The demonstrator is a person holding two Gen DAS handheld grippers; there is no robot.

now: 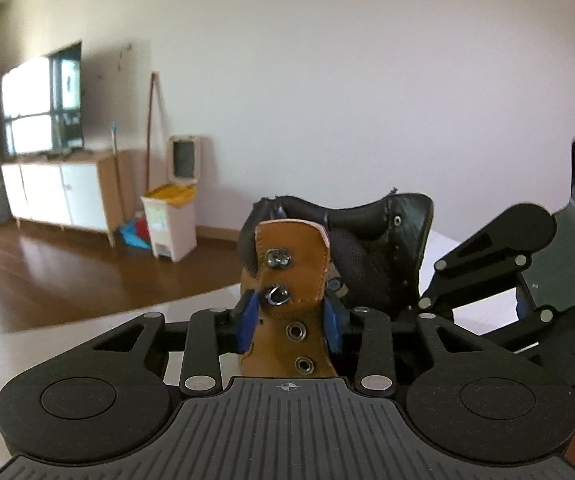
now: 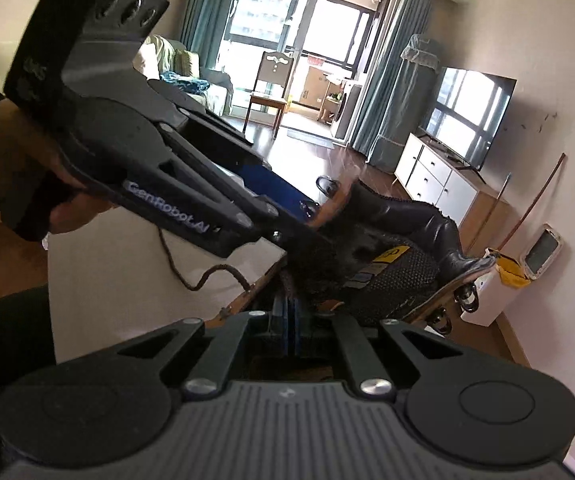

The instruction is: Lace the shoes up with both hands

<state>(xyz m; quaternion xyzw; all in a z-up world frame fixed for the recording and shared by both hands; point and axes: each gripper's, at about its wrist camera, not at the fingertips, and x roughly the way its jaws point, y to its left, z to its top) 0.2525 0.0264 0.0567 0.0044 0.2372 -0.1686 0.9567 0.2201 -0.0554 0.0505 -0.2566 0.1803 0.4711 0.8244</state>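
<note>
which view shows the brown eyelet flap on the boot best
The left wrist view: the brown eyelet flap faces the camera between the left gripper's blue pads. The right wrist view shows only its edge, mostly hidden.

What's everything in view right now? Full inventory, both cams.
boot: 1, black with tan eyelet flap, at the table
lace: 1, brown, lying on the table
table: 1, white, foreground
bin: 1, white with yellow bag, against the wall
cabinet: 1, white and wood, by the wall
TV: 1, black, on the cabinet
chair: 1, wooden, near the glass door
curtains: teal, beside the door
hand: 1, holding the left gripper
left gripper: black, blue pads, jaws on the eyelet flap
right gripper: black, jaws shut, beside the boot
</note>
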